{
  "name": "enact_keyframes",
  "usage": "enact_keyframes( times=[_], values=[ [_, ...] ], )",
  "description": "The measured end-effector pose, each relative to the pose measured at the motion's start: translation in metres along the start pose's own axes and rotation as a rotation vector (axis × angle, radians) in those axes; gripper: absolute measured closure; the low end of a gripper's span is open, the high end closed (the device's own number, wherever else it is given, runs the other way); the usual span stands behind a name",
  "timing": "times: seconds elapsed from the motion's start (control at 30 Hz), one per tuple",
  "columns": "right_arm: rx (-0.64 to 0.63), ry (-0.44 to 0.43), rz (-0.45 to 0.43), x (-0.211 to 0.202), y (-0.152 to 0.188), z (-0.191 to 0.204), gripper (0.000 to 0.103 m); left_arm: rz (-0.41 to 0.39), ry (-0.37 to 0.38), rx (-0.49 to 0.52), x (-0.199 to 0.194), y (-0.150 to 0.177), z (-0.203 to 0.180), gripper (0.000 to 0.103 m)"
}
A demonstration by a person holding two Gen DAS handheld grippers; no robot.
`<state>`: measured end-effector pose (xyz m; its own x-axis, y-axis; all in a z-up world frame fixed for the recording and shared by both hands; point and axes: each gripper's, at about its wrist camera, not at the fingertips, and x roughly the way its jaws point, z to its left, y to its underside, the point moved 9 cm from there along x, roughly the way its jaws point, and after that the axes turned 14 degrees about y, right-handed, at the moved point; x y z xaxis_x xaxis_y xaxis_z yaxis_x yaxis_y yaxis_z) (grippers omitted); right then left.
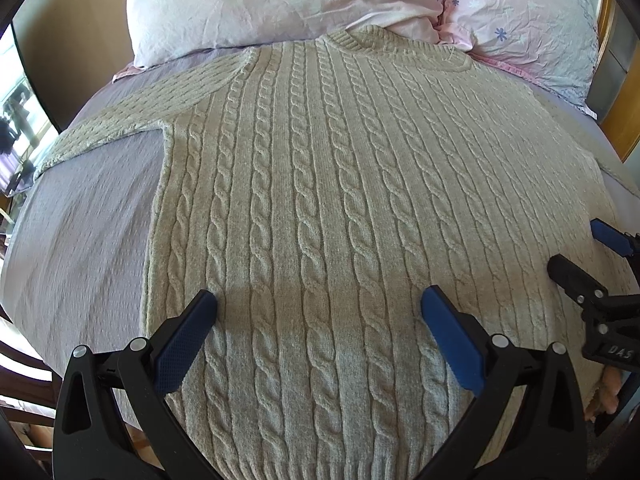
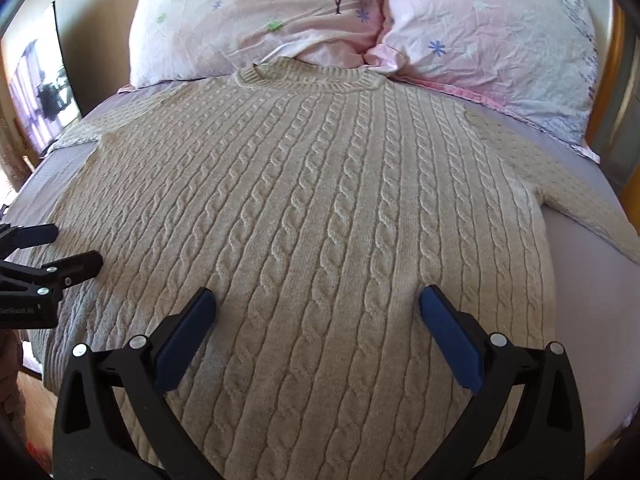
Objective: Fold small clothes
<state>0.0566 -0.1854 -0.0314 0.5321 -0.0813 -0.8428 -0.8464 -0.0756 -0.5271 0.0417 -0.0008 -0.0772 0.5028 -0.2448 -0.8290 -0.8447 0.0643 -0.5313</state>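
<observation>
A beige cable-knit sweater [image 1: 320, 184] lies flat and spread out on a bed, collar toward the pillows, and shows in the right wrist view too [image 2: 320, 200]. One sleeve [image 1: 108, 124] stretches out to the left, the other [image 2: 560, 184] to the right. My left gripper [image 1: 318, 304] is open and empty, hovering over the lower left part of the sweater. My right gripper [image 2: 318, 300] is open and empty over the lower right part. Each gripper shows at the edge of the other's view: the right one [image 1: 576, 248], the left one [image 2: 68, 244].
The bed has a lilac sheet [image 1: 80, 224]. Two pink floral pillows [image 2: 256, 20] [image 2: 500, 32] lie at the head, just past the collar. A wooden bed frame [image 1: 624, 120] runs along the right. A wall [image 1: 80, 20] and a window are at the left.
</observation>
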Motion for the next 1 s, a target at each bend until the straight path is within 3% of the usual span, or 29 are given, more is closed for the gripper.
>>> enact_keyframes(
  times=[0.13, 0.2, 0.23, 0.33, 0.4, 0.5, 0.63, 0.8, 0.83, 0.87, 0.9, 0.97, 1.0],
  values=[
    [0.262, -0.162, -0.088, -0.020, -0.026, -0.072, 0.002, -0.076, -0.011, 0.006, -0.004, -0.004, 0.001, 0.001],
    [0.453, -0.278, -0.098, -0.019, -0.038, -0.132, 0.002, -0.128, -0.015, 0.006, -0.009, -0.011, 0.004, 0.001],
    [0.549, -0.290, -0.099, -0.014, -0.040, -0.166, 0.002, -0.157, -0.014, 0.011, -0.013, -0.015, 0.006, 0.001],
    [0.840, -0.085, -0.087, 0.001, -0.024, -0.287, 0.002, -0.224, -0.007, -0.002, -0.026, -0.028, 0.018, 0.001],
    [1.018, 0.064, -0.082, 0.001, -0.003, -0.355, 0.008, -0.278, 0.019, -0.034, -0.036, -0.038, 0.031, 0.001],
    [1.163, 0.174, -0.065, 0.007, 0.016, -0.415, 0.023, -0.341, 0.048, -0.101, -0.050, -0.051, 0.056, 0.001],
    [1.280, 0.194, 0.004, 0.033, 0.025, -0.453, 0.037, -0.397, 0.073, -0.209, -0.059, -0.062, 0.093, 0.001],
    [1.349, 0.233, -0.001, 0.057, 0.018, -0.476, 0.057, -0.411, 0.015, -0.334, -0.065, -0.066, 0.148, 0.001],
    [1.356, 0.250, 0.001, 0.061, 0.017, -0.480, 0.066, -0.416, -0.004, -0.349, -0.068, -0.066, 0.159, 0.001],
    [1.360, 0.257, 0.010, 0.067, 0.018, -0.484, 0.085, -0.421, -0.022, -0.362, -0.071, -0.066, 0.169, 0.001],
    [1.363, 0.243, 0.001, 0.067, 0.020, -0.491, 0.096, -0.423, -0.034, -0.370, -0.074, -0.065, 0.179, 0.001],
    [1.300, 0.289, -0.026, 0.060, 0.010, -0.487, 0.096, -0.422, -0.056, -0.387, -0.078, -0.065, 0.199, 0.001],
    [1.224, 0.320, -0.080, 0.046, -0.004, -0.478, 0.096, -0.415, -0.063, -0.397, -0.080, -0.065, 0.210, 0.001]
  ],
)
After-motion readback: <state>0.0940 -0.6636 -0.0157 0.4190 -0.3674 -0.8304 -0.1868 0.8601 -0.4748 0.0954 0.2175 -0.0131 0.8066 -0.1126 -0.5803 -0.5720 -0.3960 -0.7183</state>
